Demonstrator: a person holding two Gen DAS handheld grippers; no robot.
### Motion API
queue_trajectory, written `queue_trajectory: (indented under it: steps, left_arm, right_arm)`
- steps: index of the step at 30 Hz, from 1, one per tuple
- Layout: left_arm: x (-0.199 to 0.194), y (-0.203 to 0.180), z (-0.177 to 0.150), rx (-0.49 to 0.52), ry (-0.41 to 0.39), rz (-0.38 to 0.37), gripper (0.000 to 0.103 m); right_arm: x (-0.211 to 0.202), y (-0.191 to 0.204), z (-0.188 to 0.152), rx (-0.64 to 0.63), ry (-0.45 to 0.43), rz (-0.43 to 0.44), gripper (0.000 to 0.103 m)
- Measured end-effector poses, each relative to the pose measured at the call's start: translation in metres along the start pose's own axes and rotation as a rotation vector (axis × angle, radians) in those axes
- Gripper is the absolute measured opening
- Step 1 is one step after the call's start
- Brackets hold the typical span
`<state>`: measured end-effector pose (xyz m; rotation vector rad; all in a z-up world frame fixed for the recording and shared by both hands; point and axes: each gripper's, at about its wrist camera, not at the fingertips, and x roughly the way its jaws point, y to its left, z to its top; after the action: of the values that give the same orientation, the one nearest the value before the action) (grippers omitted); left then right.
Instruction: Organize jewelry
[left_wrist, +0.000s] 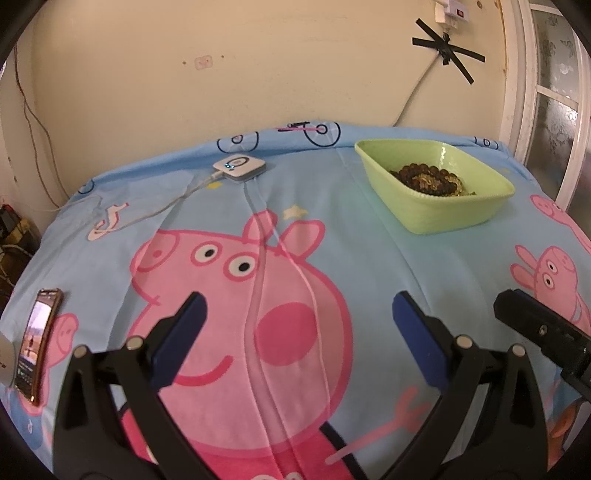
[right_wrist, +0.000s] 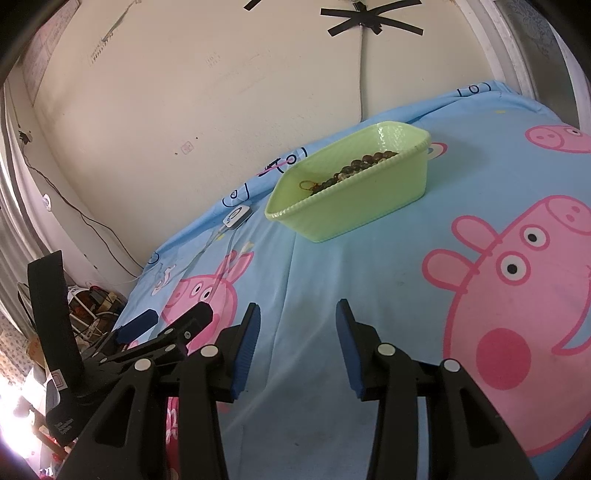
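A pale green plastic basket stands on the blue cartoon-pig sheet near the far wall. Dark brown bead bracelets lie inside it. My left gripper hovers over the sheet well short of the basket, open, with only cloth between its blue pads. My right gripper is also open with nothing between its pads, and the basket lies ahead of it. In the right wrist view the left gripper shows at the lower left. In the left wrist view part of the right gripper's body shows at the right edge.
A small white device with a cable lies near the wall at the sheet's far edge. A phone with a lit screen lies at the left edge. The cream wall bears taped cables. Clutter and wires sit off the bed's left side.
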<state>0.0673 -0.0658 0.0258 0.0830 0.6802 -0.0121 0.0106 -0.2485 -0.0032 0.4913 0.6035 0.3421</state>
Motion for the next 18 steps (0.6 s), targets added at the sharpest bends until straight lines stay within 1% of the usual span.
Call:
queue_trajectory:
  steps: [18]
  left_arm:
    - [0.0002, 0.0023, -0.0009, -0.003, 0.001, -0.005, 0.097]
  right_arm:
    - [0.0005, 0.0001, -0.0001, 0.003, -0.003, 0.007, 0.019]
